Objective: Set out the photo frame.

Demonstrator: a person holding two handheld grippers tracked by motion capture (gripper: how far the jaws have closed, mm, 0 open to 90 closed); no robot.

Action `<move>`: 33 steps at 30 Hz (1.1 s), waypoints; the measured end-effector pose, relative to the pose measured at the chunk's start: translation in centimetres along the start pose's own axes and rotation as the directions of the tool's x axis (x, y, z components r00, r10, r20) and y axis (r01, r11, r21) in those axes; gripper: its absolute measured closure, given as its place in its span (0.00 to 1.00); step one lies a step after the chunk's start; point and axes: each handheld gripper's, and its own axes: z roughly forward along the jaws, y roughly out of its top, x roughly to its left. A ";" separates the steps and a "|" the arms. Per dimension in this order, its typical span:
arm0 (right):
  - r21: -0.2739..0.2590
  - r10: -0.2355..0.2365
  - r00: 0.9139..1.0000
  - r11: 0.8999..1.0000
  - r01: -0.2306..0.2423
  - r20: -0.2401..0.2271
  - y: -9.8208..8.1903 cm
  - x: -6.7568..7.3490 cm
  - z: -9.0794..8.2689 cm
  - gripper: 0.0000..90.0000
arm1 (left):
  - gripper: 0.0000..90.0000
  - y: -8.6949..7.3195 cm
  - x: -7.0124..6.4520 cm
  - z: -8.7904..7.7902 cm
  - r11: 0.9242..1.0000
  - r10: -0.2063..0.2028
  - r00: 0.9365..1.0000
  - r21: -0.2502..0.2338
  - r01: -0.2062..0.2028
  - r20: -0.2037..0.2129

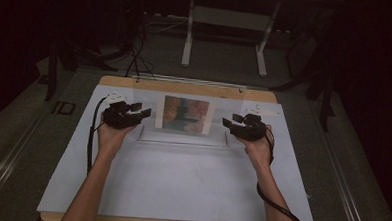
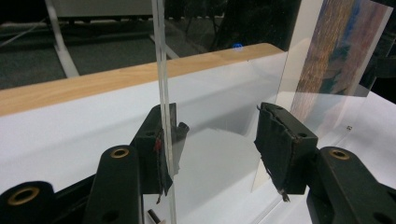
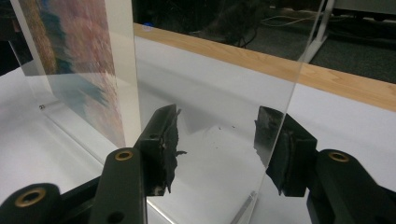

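High view: clear stand (image 1: 182, 140) with picture (image 1: 185, 114) between open claws

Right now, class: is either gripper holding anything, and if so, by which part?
Nothing is clamped. The left gripper and right gripper are open, each straddling a side edge of the upright clear acrylic picture stand, its jaws still apart.

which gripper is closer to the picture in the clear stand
About equal, left perhaps slightly nearer. The left gripper sits just off the picture's left edge, the right gripper just off its right edge; both are open around the side edges of the clear stand.
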 end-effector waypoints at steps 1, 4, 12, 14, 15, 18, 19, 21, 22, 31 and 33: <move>0.007 0.009 1.000 1.000 -0.009 0.002 0.0 0.4 -0.3 0.54 | 0.53 -0.1 0.0 -0.1 1.000 -0.001 1.000 0.000 0.001 -0.001; 0.015 0.013 1.000 1.000 -0.013 0.004 -0.3 0.8 -0.5 0.54 | 0.53 -0.3 -0.2 -0.3 1.000 0.004 1.000 0.001 -0.004 -0.001; 0.005 0.018 1.000 1.000 -0.018 0.002 -1.0 0.8 -0.6 0.54 | 0.52 -0.8 -0.7 -0.5 1.000 0.016 1.000 -0.009 -0.016 -0.014; -0.002 0.014 1.000 1.000 -0.014 0.002 -1.3 1.0 -0.7 0.54 | 0.52 -1.1 -0.9 -0.6 1.000 0.025 1.000 -0.017 -0.025 -0.018; -0.003 0.014 1.000 1.000 -0.014 0.003 -1.4 1.1 -0.8 0.54 | 0.52 -1.2 -0.9 -0.6 0.999 0.028 0.999 -0.019 -0.029 -0.016; -0.010 0.003 1.000 1.000 -0.003 0.006 -1.8 1.3 -1.0 0.54 | 0.52 -1.6 -1.0 -0.8 0.999 0.039 0.999 -0.027 -0.039 -0.011; -0.014 0.000 1.000 1.000 0.000 0.007 -1.8 1.4 -1.0 0.53 | 0.52 -1.7 -1.0 -0.8 0.999 0.039 0.999 -0.029 -0.039 -0.012; -0.013 -0.004 1.000 1.000 0.004 0.001 -1.8 1.3 -1.0 0.53 | 0.52 -1.8 -1.1 -0.8 0.999 0.042 0.999 -0.031 -0.043 -0.021; -0.014 -0.005 1.000 1.000 0.005 0.002 -1.8 1.3 -1.0 0.53 | 0.51 -1.8 -1.2 -0.8 0.998 0.046 0.999 -0.031 -0.047 -0.023; -0.014 -0.010 1.000 1.000 0.010 0.004 -1.9 1.5 -1.1 0.53 | 0.51 -1.9 -0.8 -0.8 0.998 0.054 0.999 -0.023 -0.054 0.000; -0.014 -0.011 1.000 1.000 0.011 0.005 -1.9 1.5 -1.1 0.53 | 0.51 -1.9 -0.8 -0.7 0.998 0.051 0.999 -0.025 -0.051 0.002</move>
